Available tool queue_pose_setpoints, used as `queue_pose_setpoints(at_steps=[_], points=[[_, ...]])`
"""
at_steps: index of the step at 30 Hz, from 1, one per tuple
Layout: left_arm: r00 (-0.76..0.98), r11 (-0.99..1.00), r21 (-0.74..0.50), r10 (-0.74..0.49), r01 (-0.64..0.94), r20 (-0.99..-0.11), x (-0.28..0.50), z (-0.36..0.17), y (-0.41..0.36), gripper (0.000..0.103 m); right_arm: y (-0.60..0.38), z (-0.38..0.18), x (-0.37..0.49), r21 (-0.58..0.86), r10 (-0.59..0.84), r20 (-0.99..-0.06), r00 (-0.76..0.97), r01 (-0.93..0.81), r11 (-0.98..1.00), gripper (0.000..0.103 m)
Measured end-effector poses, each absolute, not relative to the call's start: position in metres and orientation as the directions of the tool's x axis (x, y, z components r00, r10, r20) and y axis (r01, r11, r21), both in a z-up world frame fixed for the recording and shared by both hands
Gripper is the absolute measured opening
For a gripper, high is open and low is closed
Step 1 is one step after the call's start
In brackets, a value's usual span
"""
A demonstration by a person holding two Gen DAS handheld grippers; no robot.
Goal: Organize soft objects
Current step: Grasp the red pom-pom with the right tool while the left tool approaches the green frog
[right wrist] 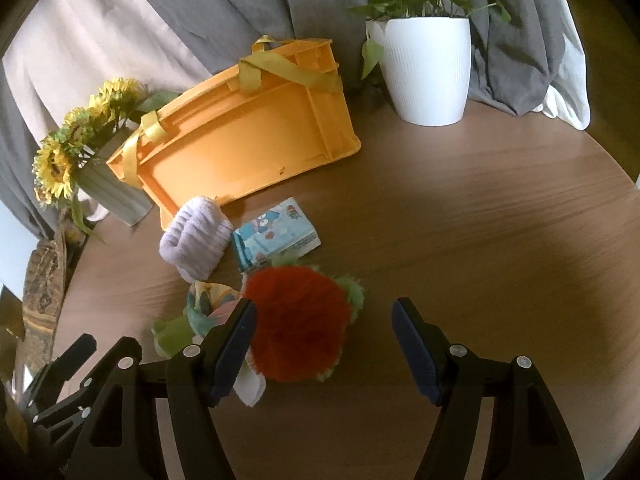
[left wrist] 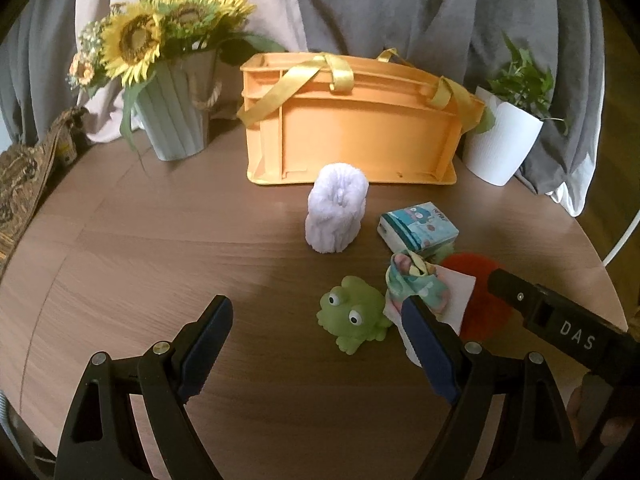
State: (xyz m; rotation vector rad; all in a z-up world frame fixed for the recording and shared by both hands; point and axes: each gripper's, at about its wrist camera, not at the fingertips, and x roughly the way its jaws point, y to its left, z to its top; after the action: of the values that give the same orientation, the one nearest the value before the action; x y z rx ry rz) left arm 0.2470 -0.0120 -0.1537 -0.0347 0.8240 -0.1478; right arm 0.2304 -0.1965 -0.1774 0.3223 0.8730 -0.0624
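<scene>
Step in hand looks like the approach, nothing grasped yet. Left hand-held gripper (left wrist: 316, 344) hovers over the counter (left wrist: 140, 240), jaws wide apart and empty; green frog toy (left wrist: 354, 318) sits just inside its right finger, lilac rolled towel (left wrist: 336, 214) farther ahead, orange crate (left wrist: 352, 128) beyond that, apparently tipped on its side. Patterned cloth bundle (left wrist: 416, 284) and tissue pack (left wrist: 418, 230) lie ahead-right. Right hand-held gripper (right wrist: 324, 332) is also spread open and empty, red fuzzy plush (right wrist: 298, 324) touching or just beside its left finger. Next move probably calls for centring the jaws on one soft item and closing gently. Left view shows the frog clearly; right view mostly hides it but shows the whole red plush and its green fringe.
</scene>
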Motion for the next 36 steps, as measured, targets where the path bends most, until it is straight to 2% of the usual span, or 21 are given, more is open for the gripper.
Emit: queue_pose_setpoints(at_steps=[4, 11, 29, 32, 36], points=[[0.664, 0.990, -0.084, -0.137, 0.111, -0.735, 0.252, -0.159, -0.013, 0.086, -0.198, -0.184, 0.235, 0.247, 0.075, -0.769, 0.635, 0.187, 0.951, 0.071], [0.654, 0.990, -0.096, -0.142, 0.107, -0.743, 0.259, -0.167, -0.011, 0.080, -0.196, -0.193, 0.241, 0.245, 0.086, -0.772, 0.629, 0.170, 0.955, 0.071], [0.584, 0.973, -0.207, -0.230, 0.107, -0.778, 0.282, -0.194, -0.017, 0.066, -0.191, -0.206, 0.264, 0.274, 0.142, -0.776, 0.615, 0.125, 0.954, 0.070], [0.579, 0.969, -0.217, -0.243, 0.115, -0.778, 0.283, -0.197, -0.018, 0.064, -0.190, -0.209, 0.268, 0.284, 0.158, -0.778, 0.608, 0.115, 0.952, 0.067], [0.570, 0.962, -0.243, -0.271, 0.126, -0.776, 0.285, -0.197, -0.020, 0.053, -0.188, -0.212, 0.273, 0.287, 0.176, -0.781, 0.600, 0.093, 0.953, 0.061]])
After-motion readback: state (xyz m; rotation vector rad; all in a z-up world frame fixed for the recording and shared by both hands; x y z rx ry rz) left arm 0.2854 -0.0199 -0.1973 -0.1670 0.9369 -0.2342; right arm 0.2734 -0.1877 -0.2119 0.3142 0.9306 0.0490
